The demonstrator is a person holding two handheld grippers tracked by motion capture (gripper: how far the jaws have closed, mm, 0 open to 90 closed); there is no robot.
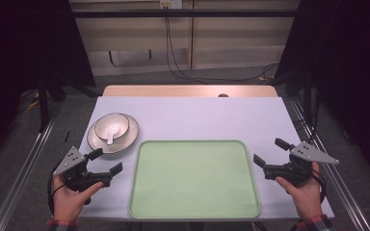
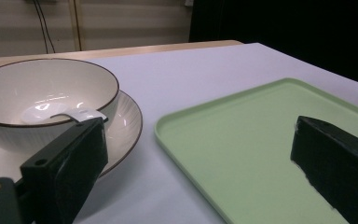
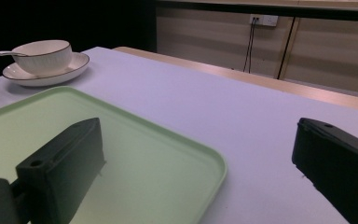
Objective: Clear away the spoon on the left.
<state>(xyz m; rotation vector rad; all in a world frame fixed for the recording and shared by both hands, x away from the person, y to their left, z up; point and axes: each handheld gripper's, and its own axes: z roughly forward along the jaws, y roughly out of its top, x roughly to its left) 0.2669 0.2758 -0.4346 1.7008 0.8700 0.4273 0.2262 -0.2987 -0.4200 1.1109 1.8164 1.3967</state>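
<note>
Hovering at both sides of the green tray [image 1: 194, 179], nothing gripped. Left gripper [image 1: 107, 162]: jaws spread wide, empty, held just off the tray's left edge, tips aimed toward the tray. Just beyond its tips, close but not touching: white bowl [image 1: 112, 127] with dark rim, sitting on a ribbed white plate [image 1: 125, 141]. White spoon [image 1: 110, 138] lies in the bowl, handle over the rim on the side nearest the left gripper. In the left gripper view the bowl sits right behind the left-hand jaw, the tray's near corner between the two jaws. Right gripper [image 1: 268, 152]: jaws also wide apart, empty, off the tray's right edge, tips pointing inward. Bowl and plate are well away from it, across the tray. Everything rests on the pale lilac tabletop [image 1: 207, 118]. Tray is bare.
</note>
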